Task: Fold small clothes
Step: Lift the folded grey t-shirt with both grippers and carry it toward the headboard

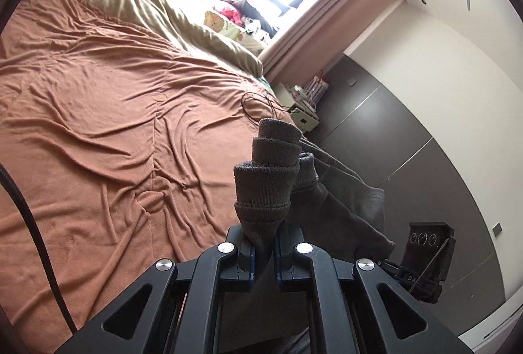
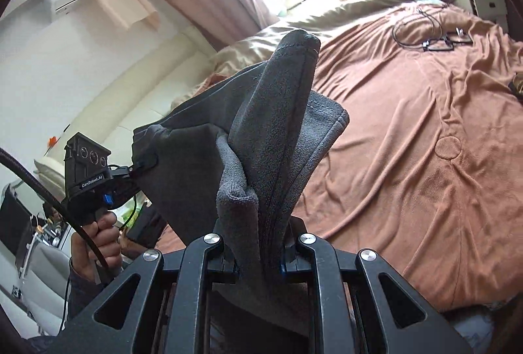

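A dark grey small garment (image 1: pixel 264 180) hangs in the air above the bed, held between both grippers. My left gripper (image 1: pixel 265 251) is shut on one bunched, layered edge, whose folds stick up past the fingers. From there the cloth runs right to my right gripper (image 1: pixel 390 262), seen small at the frame's edge. In the right wrist view my right gripper (image 2: pixel 260 262) is shut on a thick fold of the garment (image 2: pixel 281 131). At the left of that view my left gripper (image 2: pixel 143 165), held by a hand (image 2: pixel 98 233), pinches the far corner.
Below lies a bed with a wrinkled orange-brown blanket (image 1: pixel 98 108) and an olive duvet (image 1: pixel 170 10) by the window. Black cables (image 2: pixel 431 36) lie on the blanket's far side. A white nightstand (image 1: pixel 304 115) stands beside dark wall panels (image 1: pixel 408 131).
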Available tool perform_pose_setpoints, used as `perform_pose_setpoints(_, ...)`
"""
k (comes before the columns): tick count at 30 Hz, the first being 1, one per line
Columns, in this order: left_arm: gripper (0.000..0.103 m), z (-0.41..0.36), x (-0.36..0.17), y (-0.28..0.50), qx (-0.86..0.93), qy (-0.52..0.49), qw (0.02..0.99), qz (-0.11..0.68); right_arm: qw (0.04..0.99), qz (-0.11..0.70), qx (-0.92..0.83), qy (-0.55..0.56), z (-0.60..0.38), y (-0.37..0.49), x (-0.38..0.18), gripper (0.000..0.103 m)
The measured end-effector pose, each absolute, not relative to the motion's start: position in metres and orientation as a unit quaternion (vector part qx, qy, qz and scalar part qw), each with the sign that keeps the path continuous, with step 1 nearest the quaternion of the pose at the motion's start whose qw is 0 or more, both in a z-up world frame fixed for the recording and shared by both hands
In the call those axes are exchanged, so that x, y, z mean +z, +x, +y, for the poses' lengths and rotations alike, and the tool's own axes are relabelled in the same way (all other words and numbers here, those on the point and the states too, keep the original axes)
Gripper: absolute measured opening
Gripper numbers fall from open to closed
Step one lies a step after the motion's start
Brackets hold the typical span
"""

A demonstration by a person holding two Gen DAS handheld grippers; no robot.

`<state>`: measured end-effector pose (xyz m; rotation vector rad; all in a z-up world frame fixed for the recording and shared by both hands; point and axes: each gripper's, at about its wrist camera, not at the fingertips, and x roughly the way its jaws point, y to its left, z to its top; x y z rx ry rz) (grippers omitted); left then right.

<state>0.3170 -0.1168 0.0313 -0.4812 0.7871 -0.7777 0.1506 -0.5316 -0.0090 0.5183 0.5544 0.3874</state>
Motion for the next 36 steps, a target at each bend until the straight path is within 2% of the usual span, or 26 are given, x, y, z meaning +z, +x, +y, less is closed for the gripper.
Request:
perform_pose_setpoints(8, 0.007, -0.1, 0.073, 0.252, -0.38, -0.223, 0.838, 0.323, 0.925, 0.229, 0.204, 0.223, -0.514, 0.082, 0.015, 0.012)
perform_pose_setpoints(18, 0.007, -0.065, 0.107, 0.196, -0.376, -0.221, 0.854, 0.284, 0.93, 0.202, 0.229, 0.203, -0.497, 0.036, 0.024, 0.012)
perform_pose_setpoints(36, 0.007, 0.04, 0.113, 0.18, -0.333, -0.257, 0.874, 0.244, 0.92, 0.212, 0.288, 0.161, -0.456, 0.114, 0.03, 0.012)
